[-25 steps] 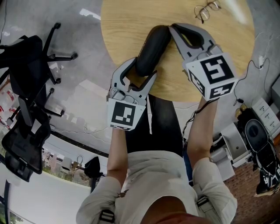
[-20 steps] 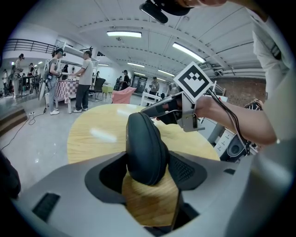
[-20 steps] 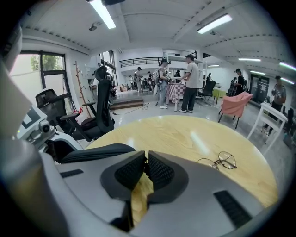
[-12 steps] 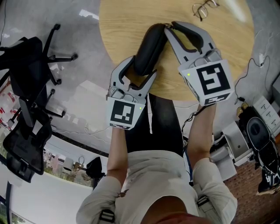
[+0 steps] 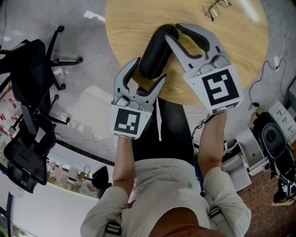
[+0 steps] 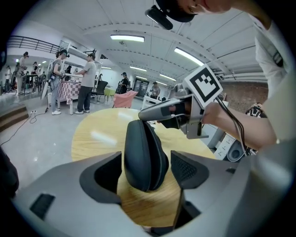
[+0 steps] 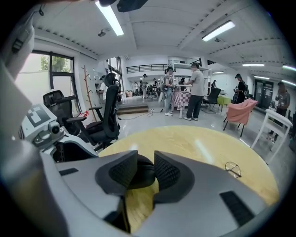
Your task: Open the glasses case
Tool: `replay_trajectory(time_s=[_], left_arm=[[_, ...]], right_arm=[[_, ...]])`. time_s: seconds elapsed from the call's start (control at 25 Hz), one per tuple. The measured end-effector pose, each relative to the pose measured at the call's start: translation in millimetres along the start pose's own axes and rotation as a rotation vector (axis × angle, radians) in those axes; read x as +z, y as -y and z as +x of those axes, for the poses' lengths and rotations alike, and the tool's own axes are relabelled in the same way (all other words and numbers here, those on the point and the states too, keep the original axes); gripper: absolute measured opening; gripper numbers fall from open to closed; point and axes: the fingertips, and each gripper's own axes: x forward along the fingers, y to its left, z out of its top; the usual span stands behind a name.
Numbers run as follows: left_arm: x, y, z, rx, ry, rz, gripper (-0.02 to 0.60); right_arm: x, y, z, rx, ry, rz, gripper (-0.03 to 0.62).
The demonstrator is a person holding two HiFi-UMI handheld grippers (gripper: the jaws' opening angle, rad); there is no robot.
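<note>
**Head view:** A black glasses case (image 5: 156,48) stands on its long edge near the lower rim of a round wooden desk (image 5: 129,23), in the upper middle of the frame. The left claw (image 5: 150,69) brackets the case's near end. The right claw (image 5: 175,30) comes in from the right with its tips at the far end. Both sets of jaws have just been opening. Wire-rimmed eyeglasses (image 5: 215,8) lie well apart at the upper right. The step looks to be parting the lid. It would go best with the left claw closing to steady the body while the right works only the seam.

**Left gripper view:** The case fills the centre as a smooth, matte, pod-shaped shell. A seam runs down its length, and the case appears closed. The jaws are spread. The pad at picture left stands clear of the case. The dimpled pad at picture right sits just beside it, and contact cannot be told. Any new grip should land to one side of the seam, so that the lid is free to swing.

**Right gripper view:** Two cross-hatched pads stand a narrow gap apart, with the case's rounded dark end between them, not visibly pinched. The desk shows pale, glossy grain, and the eyeglasses sit at the lower right.
</note>
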Motion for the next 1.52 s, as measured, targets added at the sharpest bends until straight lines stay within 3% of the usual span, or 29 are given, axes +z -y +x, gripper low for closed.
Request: replay_trajectory(time_s=[0.16,0.36,0.48,0.64,0.84,1.04,1.12,1.4,1.52], left_arm=[[19,-2,-10,0.011,0.028,0.030,0.334],[40,-11,-20,0.066,0.070,-0.029,0.334],[47,-21,-21,0.102,0.081,-0.025,0.334],[48,-30,-15,0.141,0.074,0.022,0.334],[45,-32,-5,0.151,0.015,0.140,0.334],[39,-36,4,0.164,-0.029,0.145,0.332],[36,-36,7,0.164,-0.039,0.142,0.314],[32,-35,14,0.166,-0.063,0.155,0.144],[33,-36,14,0.169,-0.068,0.149,0.137]], right_arm=[[0,0,-1,-0.003,0.000,0.000,0.127],[1,0,-3,0.000,0.001,0.000,0.126],[0,-1,-2,0.000,0.001,0.001,0.126],[-1,-1,-2,-0.002,-0.001,0.004,0.126],[-2,-1,-2,-0.001,-0.003,-0.001,0.124],[-3,-3,-1,-0.001,-0.007,-0.009,0.120],[-3,-6,-1,-0.005,-0.007,-0.012,0.114],[-4,-9,-2,0.006,-0.018,-0.044,0.096],[-5,-13,-3,0.020,-0.028,-0.065,0.066]])
